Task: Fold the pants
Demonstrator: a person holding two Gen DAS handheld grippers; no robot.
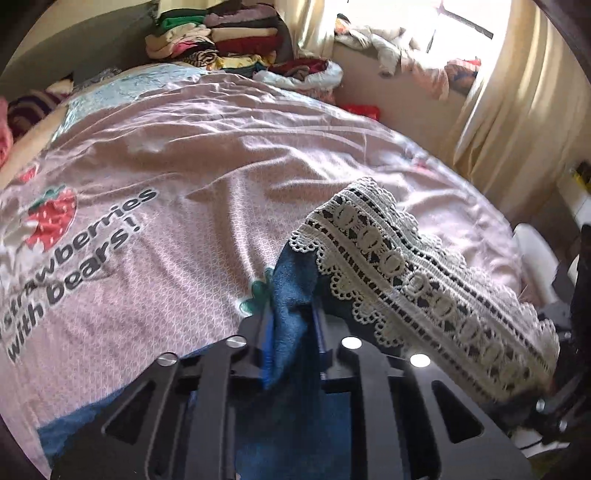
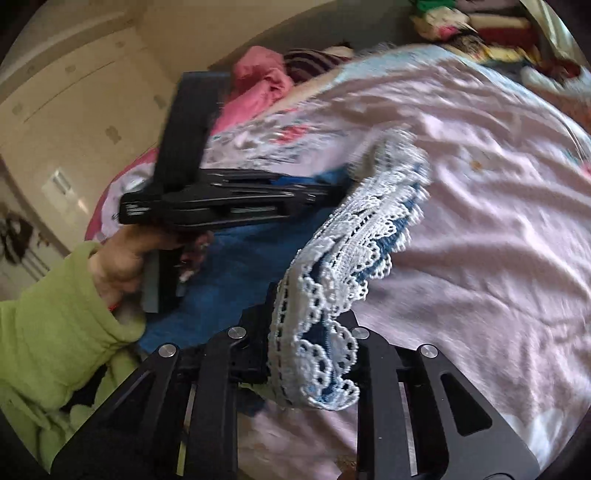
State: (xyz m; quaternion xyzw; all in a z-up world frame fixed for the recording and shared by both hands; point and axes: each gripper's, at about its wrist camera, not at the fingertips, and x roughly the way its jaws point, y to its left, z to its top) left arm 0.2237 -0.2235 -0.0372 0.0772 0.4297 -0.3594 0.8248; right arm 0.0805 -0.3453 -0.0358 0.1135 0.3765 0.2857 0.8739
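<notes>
On the pink bedsheet (image 1: 229, 155), printed with strawberries and dark lettering, blue pants (image 1: 295, 288) with a white lace hem (image 1: 417, 280) are seen, partly lifted off the bed. The left gripper (image 1: 291, 332) is closed on the blue cloth, a fold pinched between its narrow fingers. In the right wrist view, the right gripper (image 2: 306, 354) is clamped on the lace hem (image 2: 332, 280), which is draped over and past its fingers and raised above the sheet. The left gripper (image 2: 325, 192) is seen from the side there, held by a hand (image 2: 125, 254) in a green sleeve (image 2: 48, 332), with blue cloth at its tip. The picture is blurred. Stacked folded clothes (image 1: 221, 33) are noted at the far end of the bed, a curtain (image 1: 517, 103) beside a bright window.
</notes>
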